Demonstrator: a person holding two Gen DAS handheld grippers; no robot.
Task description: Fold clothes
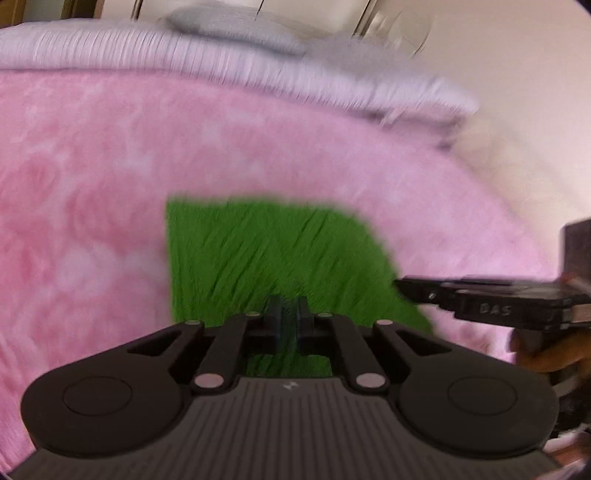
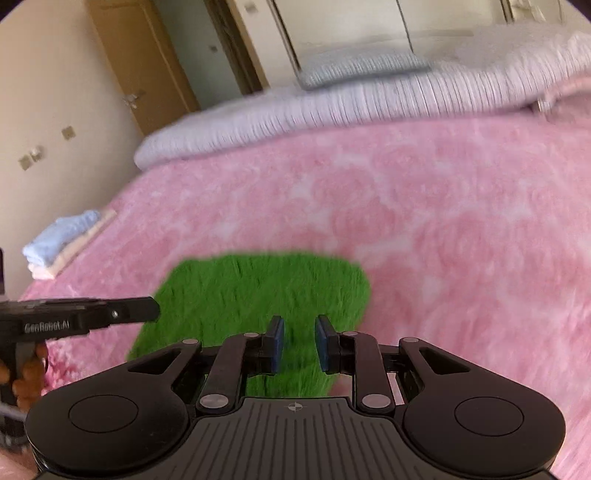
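**Two grippers poised over a green garment on a pink bed**

The left gripper (image 1: 287,314) hung over the near edge of a green garment (image 1: 266,251), its two fingers drawn almost together with only a thin slit between the pads; no cloth could be made out between them, though the picture was smeared with blur. The right gripper (image 2: 298,343) stood beside it over the same garment (image 2: 258,291), its blue-padded fingers (image 2: 277,343) a moderate gap apart, with only green fabric showing below through the gap and nothing clamped between the pads.

The garment lay flat as a compact, roughly rectangular shape on a fluffy pink blanket (image 2: 443,229) that covered most of the bed, and sat toward the near side of it. In the left wrist view, the right gripper reached in from the right edge beside the garment's corner, with part of a hand (image 1: 546,354) below it. In the right wrist view, the left gripper entered from the left edge, held by a hand (image 2: 26,373).

Farther back, a ribbed pale lilac quilt (image 2: 332,110) was bunched along the far side of the bed, with a grey pillow (image 2: 362,66) behind it. A small stack of folded cloths (image 2: 62,240), pale blue on top, rested at the blanket's left edge. A wooden door (image 2: 140,62) and pale wardrobe panels (image 2: 347,26) closed off the room.
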